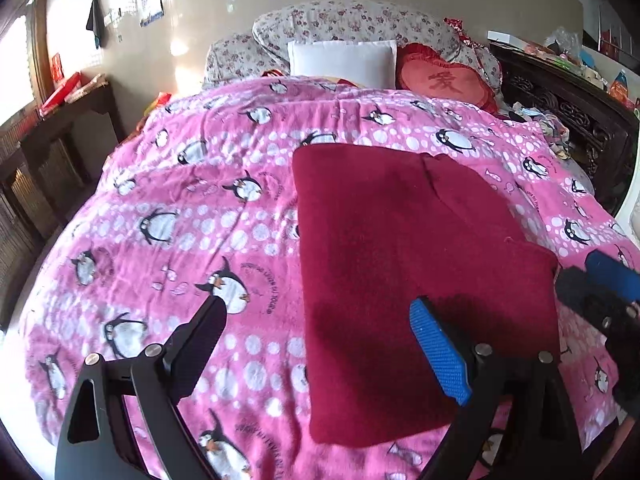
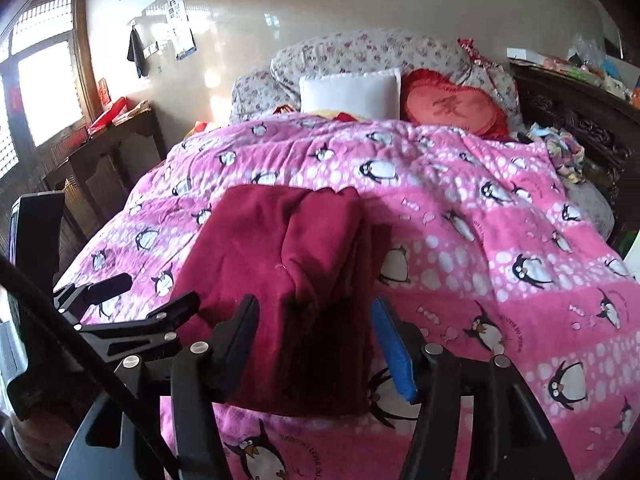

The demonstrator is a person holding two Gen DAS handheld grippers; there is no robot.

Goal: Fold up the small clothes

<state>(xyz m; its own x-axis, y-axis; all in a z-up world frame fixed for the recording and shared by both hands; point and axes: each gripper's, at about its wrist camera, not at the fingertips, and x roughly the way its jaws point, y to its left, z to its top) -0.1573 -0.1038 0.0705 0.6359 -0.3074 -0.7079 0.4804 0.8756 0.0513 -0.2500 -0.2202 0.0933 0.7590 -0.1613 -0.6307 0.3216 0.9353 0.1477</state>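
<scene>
A dark red garment lies folded into a flat rectangle on the pink penguin blanket. It also shows in the right wrist view. My left gripper is open and empty, hovering over the garment's near left edge. My right gripper is open and empty, its jaws straddling the garment's near right part without closing. The right gripper also shows at the right edge of the left wrist view.
A white pillow, a red heart cushion and floral bedding lie at the head of the bed. A dark carved cabinet stands on the right, a dark side table on the left.
</scene>
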